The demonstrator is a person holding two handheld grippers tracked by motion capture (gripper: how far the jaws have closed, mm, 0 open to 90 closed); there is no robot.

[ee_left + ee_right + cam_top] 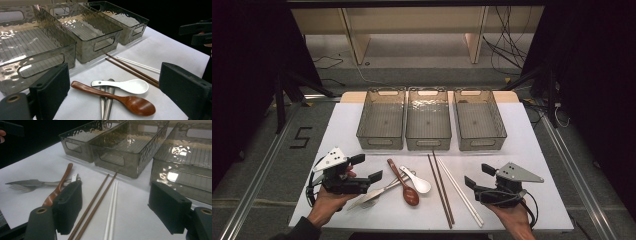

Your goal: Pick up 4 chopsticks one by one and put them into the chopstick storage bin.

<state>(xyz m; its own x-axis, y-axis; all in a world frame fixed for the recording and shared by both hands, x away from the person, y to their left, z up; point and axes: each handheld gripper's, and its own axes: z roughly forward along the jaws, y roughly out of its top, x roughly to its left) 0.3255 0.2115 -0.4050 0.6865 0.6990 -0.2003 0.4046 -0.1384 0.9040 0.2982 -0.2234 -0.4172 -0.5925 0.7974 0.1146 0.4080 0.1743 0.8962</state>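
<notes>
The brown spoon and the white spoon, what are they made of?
The brown spoon looks like wood with a glossy varnish: reddish-brown, with shiny highlights on its bowl. The white spoon seems to be glazed ceramic, maybe plastic: smooth, bright white, with a soft sheen.

A lab: dark curtains (242, 75), floor cables (507, 45).
</notes>
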